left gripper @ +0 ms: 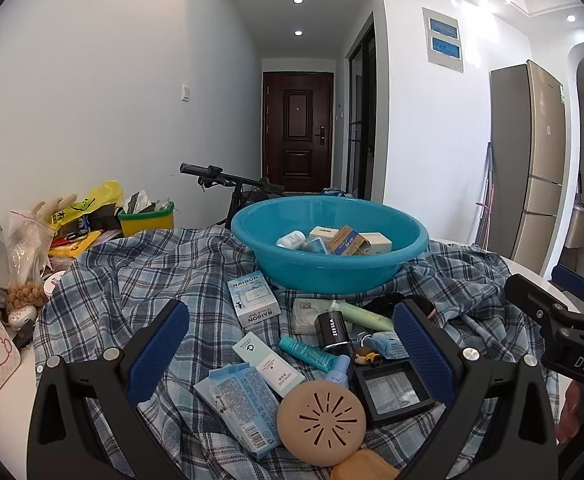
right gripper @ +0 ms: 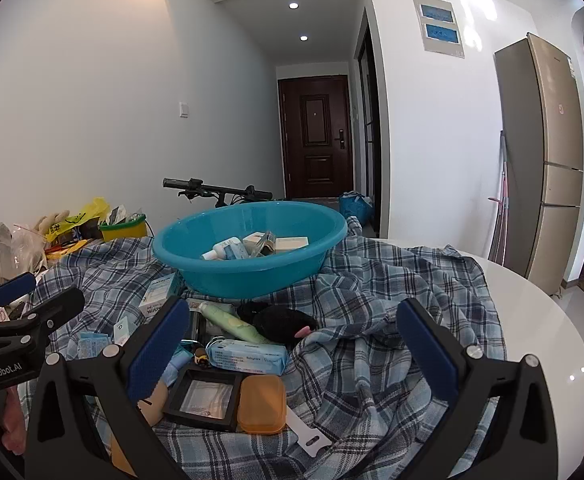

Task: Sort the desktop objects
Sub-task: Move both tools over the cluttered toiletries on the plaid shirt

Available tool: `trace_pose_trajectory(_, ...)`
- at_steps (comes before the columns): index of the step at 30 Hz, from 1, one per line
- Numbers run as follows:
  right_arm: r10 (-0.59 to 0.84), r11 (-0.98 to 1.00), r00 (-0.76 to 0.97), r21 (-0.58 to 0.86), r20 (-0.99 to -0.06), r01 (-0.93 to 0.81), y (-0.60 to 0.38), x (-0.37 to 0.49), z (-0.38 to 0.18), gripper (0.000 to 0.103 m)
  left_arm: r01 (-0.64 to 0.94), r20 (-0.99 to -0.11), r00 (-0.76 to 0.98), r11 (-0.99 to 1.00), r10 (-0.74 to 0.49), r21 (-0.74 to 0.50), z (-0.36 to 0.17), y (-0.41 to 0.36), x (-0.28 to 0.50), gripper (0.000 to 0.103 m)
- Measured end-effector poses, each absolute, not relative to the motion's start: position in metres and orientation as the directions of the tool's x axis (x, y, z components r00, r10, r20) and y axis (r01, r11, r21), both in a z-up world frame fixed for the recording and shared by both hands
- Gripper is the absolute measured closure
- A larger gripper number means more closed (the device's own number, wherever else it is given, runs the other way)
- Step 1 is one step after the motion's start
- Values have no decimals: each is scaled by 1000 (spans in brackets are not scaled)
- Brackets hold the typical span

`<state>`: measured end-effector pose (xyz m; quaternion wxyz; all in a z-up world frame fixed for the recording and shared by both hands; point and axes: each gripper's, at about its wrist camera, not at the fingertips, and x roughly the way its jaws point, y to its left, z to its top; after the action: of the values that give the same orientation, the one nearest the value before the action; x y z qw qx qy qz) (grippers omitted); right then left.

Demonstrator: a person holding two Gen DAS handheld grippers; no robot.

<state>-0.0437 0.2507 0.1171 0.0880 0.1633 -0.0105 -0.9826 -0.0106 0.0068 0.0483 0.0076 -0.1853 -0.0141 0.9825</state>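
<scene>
A teal basin stands at the back of a blue plaid cloth and holds several small boxes and bottles. In front of it lie a RAISON box, a black ZEESEA tube, a teal tube, a tan round disc, a black frame box, an orange case and a blue wipes pack. My left gripper hovers open over this pile, holding nothing. My right gripper is open too, just right of the pile over bare cloth.
Bags, plush toys and a yellow bin crowd the table's left side. A bicycle handlebar rises behind the basin. The white table curves to its edge at the right, with a fridge beyond.
</scene>
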Motion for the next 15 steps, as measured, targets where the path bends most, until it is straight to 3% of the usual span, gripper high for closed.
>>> trace_pose_trajectory(8, -161, -987, -949, 17, -270, 162, 251, -49, 166, 0, 14, -310, -950, -1000, -19, 18, 107, 8, -16, 0)
trace_pose_trajectory(15, -135, -989, -971, -34, -198, 144, 247, -48, 213, 0, -20, -274, -961, -1000, 17, 8, 156, 11, -20, 0)
